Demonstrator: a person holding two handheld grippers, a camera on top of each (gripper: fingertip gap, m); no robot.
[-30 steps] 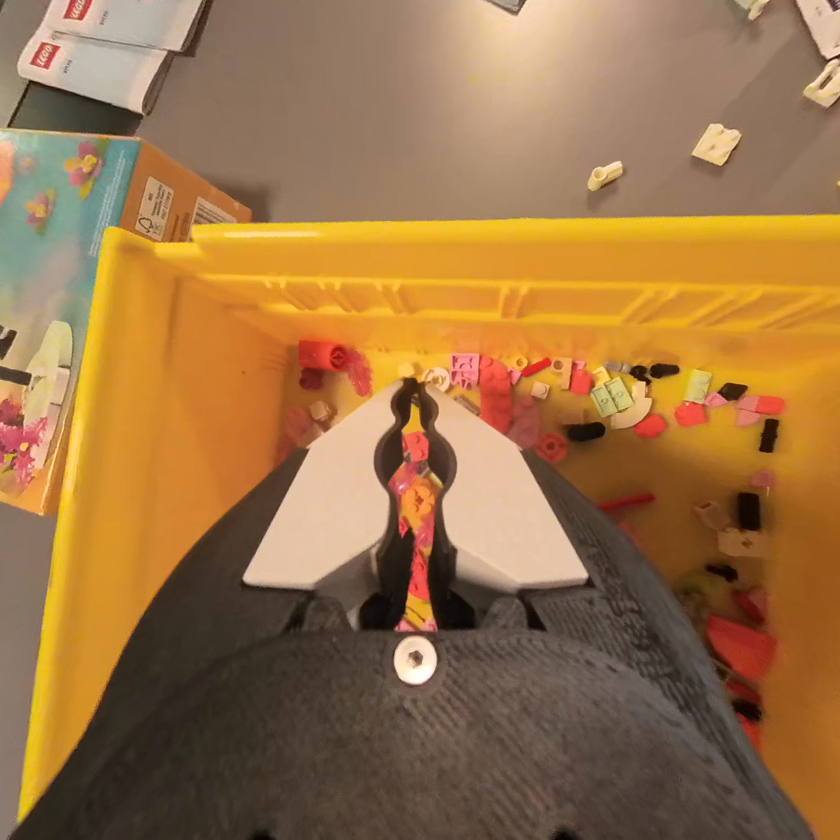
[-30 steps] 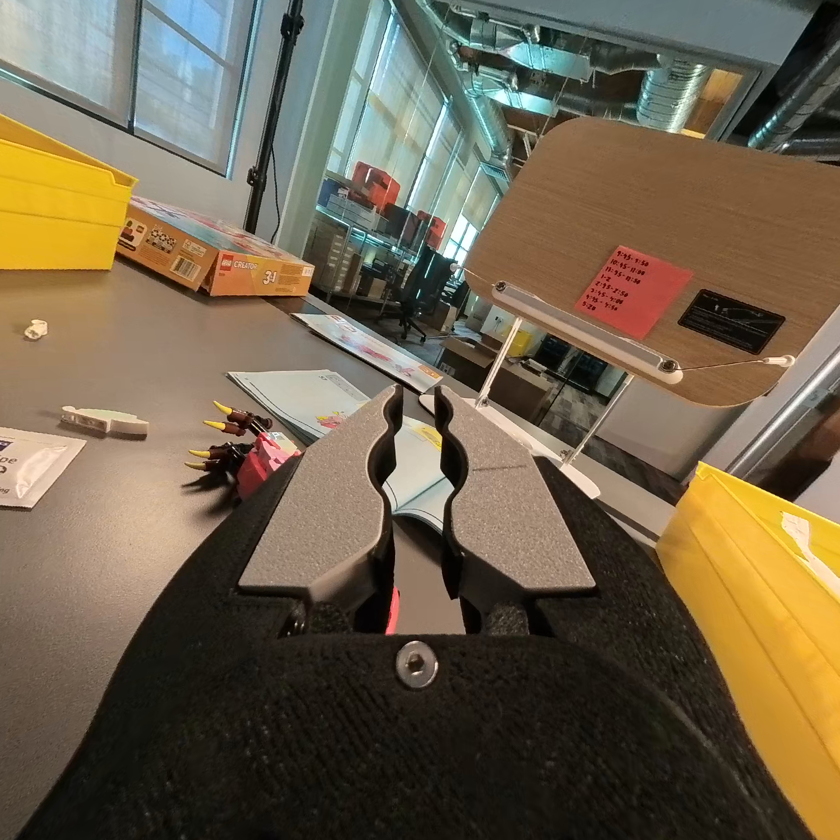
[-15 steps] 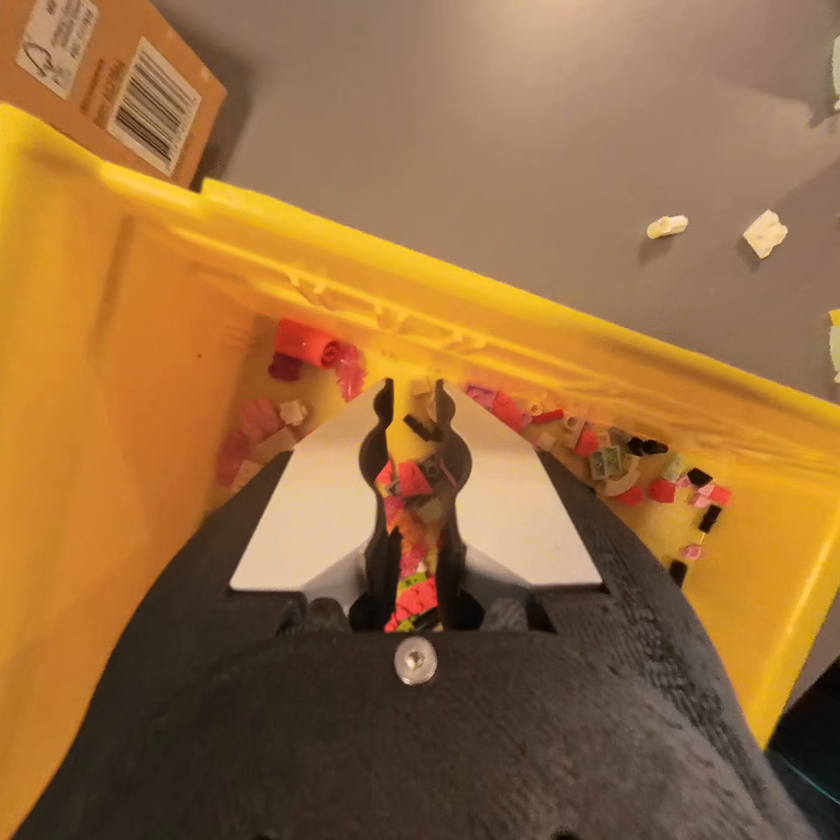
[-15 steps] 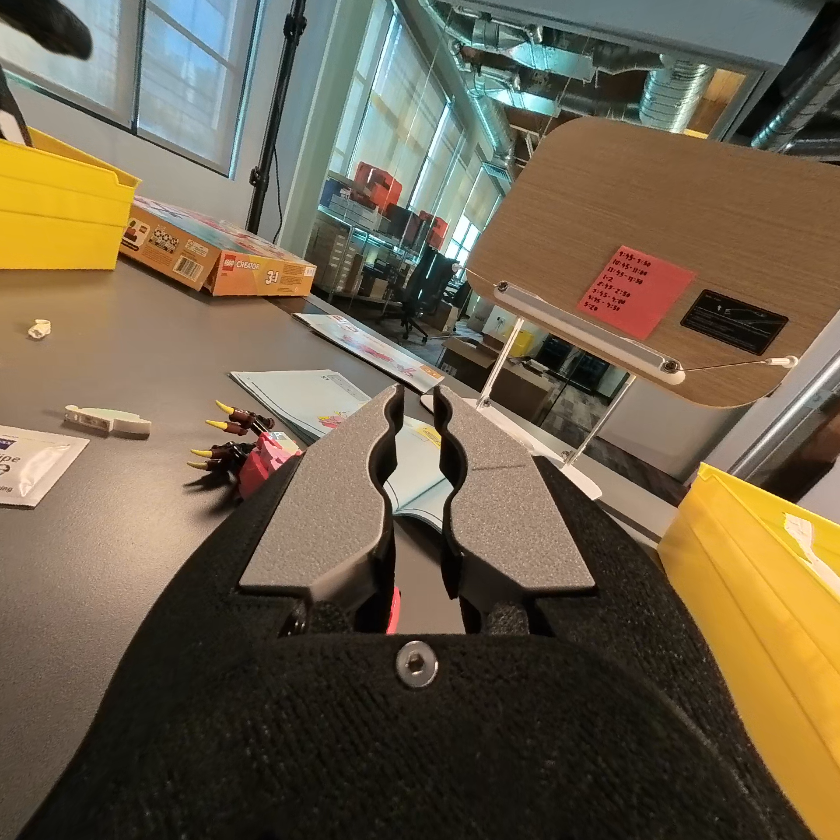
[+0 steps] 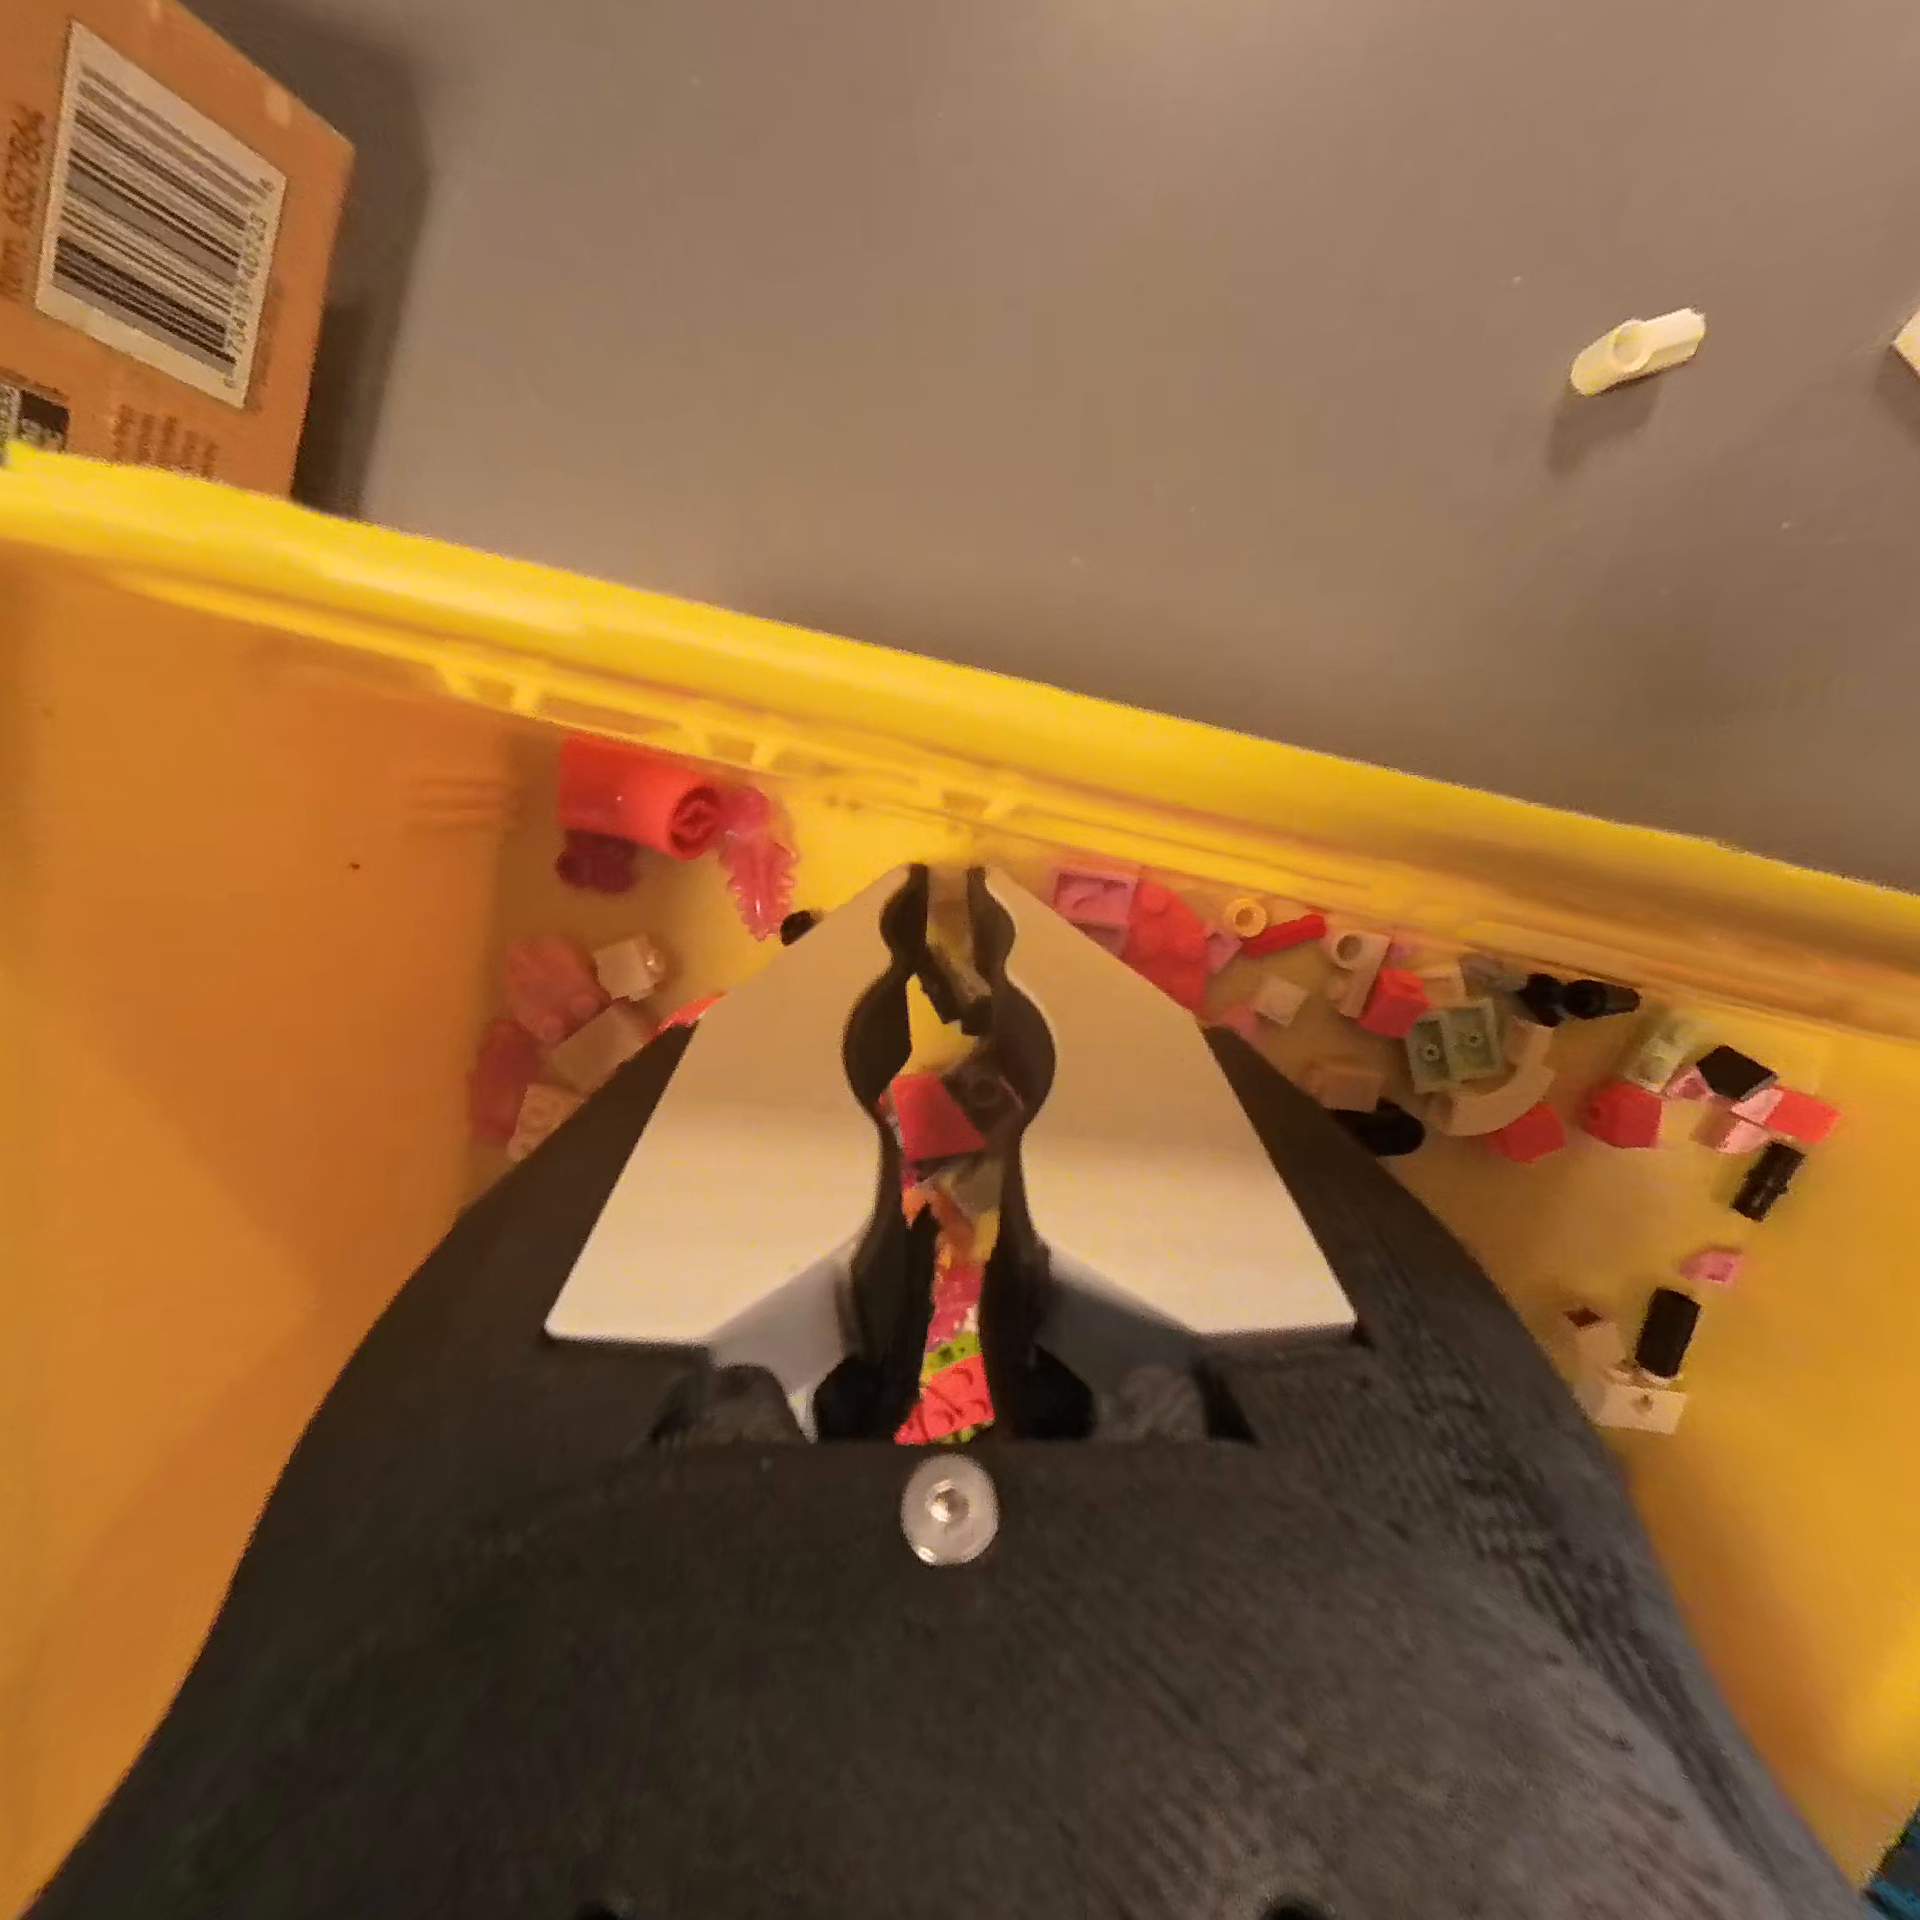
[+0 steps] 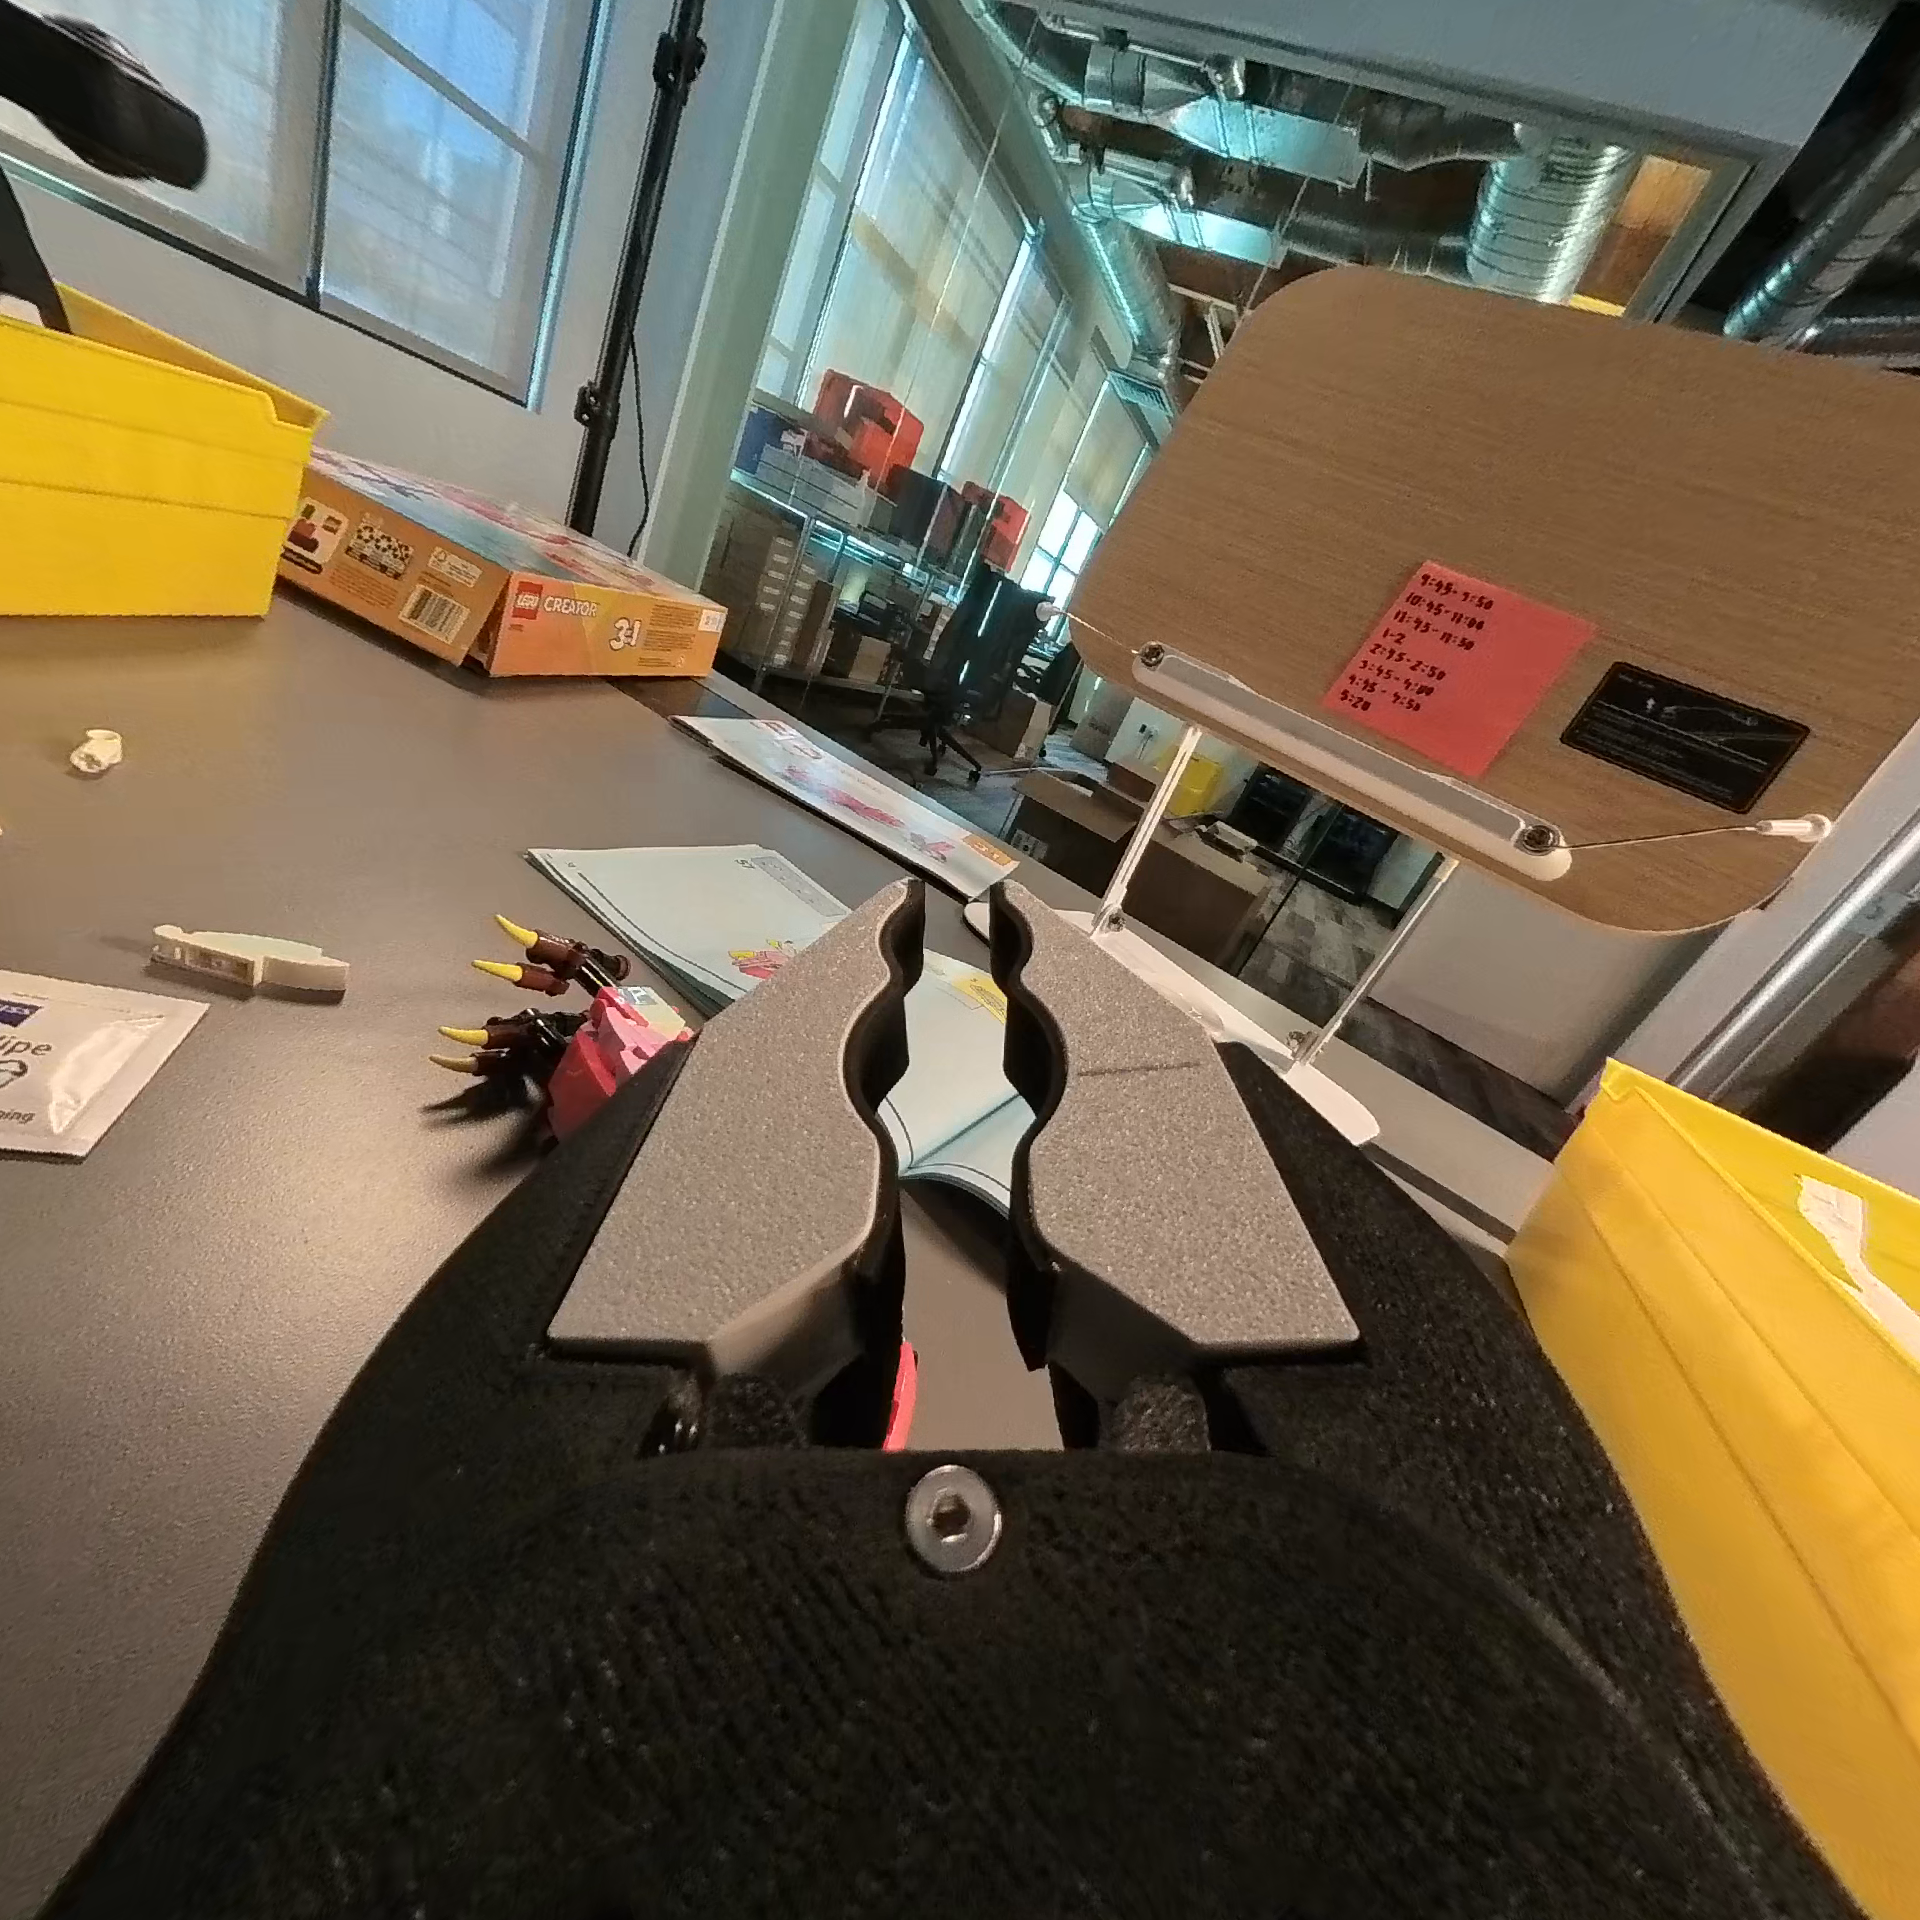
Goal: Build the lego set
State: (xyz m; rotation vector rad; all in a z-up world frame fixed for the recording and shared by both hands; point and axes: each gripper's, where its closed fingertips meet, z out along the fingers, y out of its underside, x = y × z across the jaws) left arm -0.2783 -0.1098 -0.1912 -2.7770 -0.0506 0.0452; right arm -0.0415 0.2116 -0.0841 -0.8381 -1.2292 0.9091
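Scalloped left gripper (image 5: pixel 948 896) fingers pinching a small olive-and-black plastic brick (image 5: pixel 956 971) mid-frame in glossy yellow bin (image 5: pixel 727 665); matte grey right gripper (image 6: pixel 956 904) narrowly parted, bare.

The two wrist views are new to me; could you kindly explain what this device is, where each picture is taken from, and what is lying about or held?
A person holds a two-fingered gripper in each hand, and a camera on each looks forward along its jaws.

In the left wrist view, the left gripper reaches into a yellow bin of loose toy bricks. Its jaws appear closed on a small dark piece.

In the right wrist view, the right gripper sits low over a grey table, jaws apart with nothing between the tips. A pink brick model with yellow claws lies beside it, with booklets and a cardboard box beyond.
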